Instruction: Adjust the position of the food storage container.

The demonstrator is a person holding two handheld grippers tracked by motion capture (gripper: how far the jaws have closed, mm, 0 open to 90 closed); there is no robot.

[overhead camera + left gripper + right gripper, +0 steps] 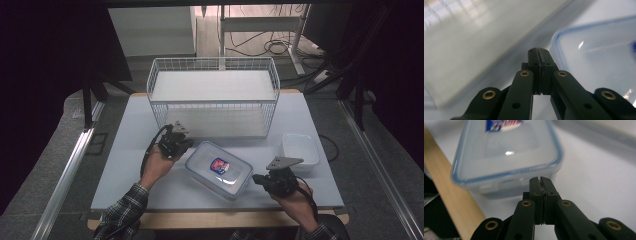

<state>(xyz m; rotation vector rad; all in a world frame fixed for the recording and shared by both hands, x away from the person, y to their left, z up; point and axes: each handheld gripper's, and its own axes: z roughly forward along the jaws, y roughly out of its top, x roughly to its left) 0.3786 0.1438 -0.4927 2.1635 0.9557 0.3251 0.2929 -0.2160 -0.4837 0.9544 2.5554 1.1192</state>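
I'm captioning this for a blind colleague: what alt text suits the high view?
A lidded clear box lies on a pale table between two shut hand-held grippers, the left hand-held gripper at its far-left corner, the right hand-held gripper at its near-right. Behind stands a wire basket; a white tub sits right.

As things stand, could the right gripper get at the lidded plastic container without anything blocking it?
Probably yes. The right gripper, jaws shut, points at the near end of the container, with only bare table between them. The small white tub sits off to the side.

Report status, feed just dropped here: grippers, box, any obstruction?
Left gripper shut, empty. Right gripper shut, empty. Lidded box between them, untouched. Nothing blocking.
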